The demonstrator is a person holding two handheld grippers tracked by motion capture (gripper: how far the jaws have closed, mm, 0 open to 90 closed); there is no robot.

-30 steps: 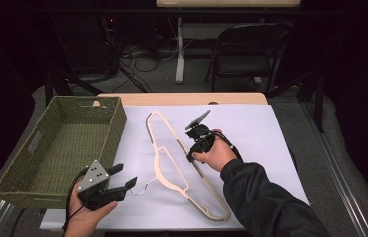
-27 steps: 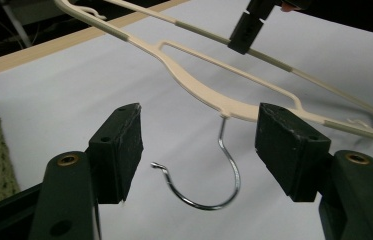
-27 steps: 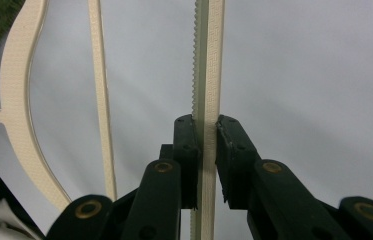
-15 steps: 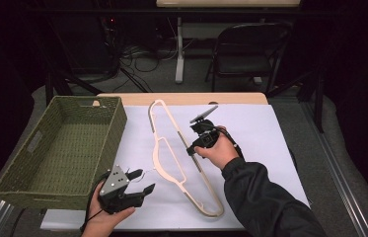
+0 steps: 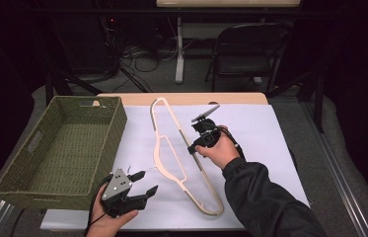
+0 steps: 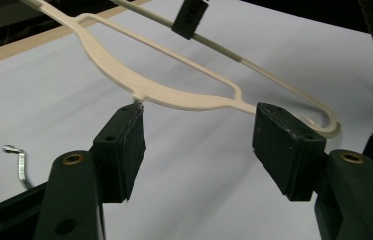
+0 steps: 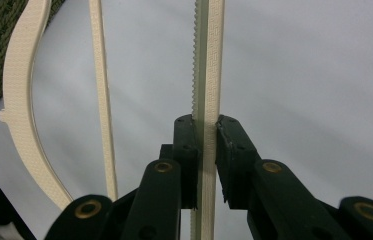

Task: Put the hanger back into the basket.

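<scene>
The room is dark, and the surface (image 5: 270,148) has a white sheet on it. A green woven basket (image 5: 58,148) sits to the left of the left gripper (image 5: 144,182). That gripper has its jaws wide apart and holds nothing. The cream hanger (image 5: 171,148) lies just ahead of it, with its metal hook (image 6: 19,162) near the left jaw. Further right, the right gripper (image 7: 205,140) is closed tight on the hanger's long straight bar.
</scene>
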